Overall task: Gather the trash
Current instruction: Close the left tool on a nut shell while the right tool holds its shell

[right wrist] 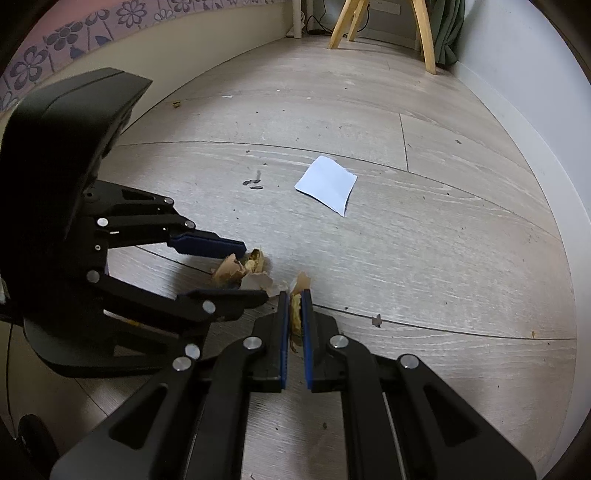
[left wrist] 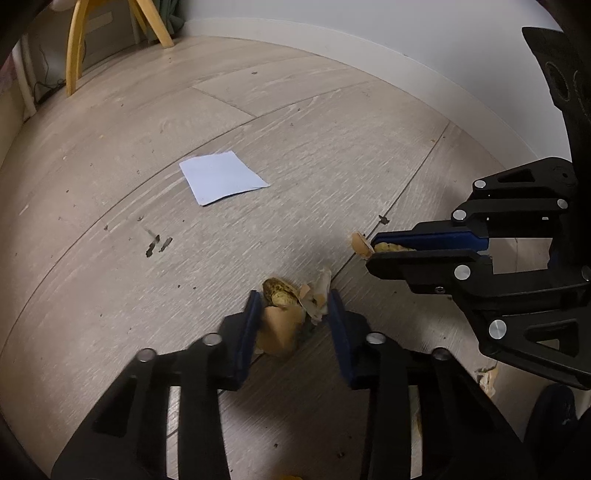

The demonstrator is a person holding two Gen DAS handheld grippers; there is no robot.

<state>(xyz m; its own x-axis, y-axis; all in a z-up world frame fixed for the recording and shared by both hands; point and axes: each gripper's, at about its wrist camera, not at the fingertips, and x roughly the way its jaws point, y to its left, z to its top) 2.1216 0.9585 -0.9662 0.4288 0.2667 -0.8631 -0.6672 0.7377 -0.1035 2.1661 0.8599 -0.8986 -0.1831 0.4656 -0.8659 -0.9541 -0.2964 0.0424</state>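
A pile of tan peel and shell scraps (left wrist: 286, 314) lies on the wood floor between the fingers of my left gripper (left wrist: 293, 301), which is open around it. The pile also shows in the right wrist view (right wrist: 245, 273) with the left gripper (right wrist: 251, 271) straddling it. My right gripper (right wrist: 294, 295) is shut on a yellowish scrap (right wrist: 295, 310), low over the floor. In the left wrist view the right gripper (left wrist: 371, 253) holds that scrap (left wrist: 391, 246), with a tan piece (left wrist: 360, 243) at its tip. A pale blue paper sheet (left wrist: 223, 177) lies flat farther off, and shows in the right wrist view (right wrist: 327, 182).
Yellow wooden chair legs (left wrist: 75, 48) stand at the far end, also in the right wrist view (right wrist: 424, 33). A white baseboard and wall (left wrist: 424, 85) run along one side. Dark crumbs (left wrist: 157, 245) dot the floor. More scraps (left wrist: 487, 376) lie under the right gripper.
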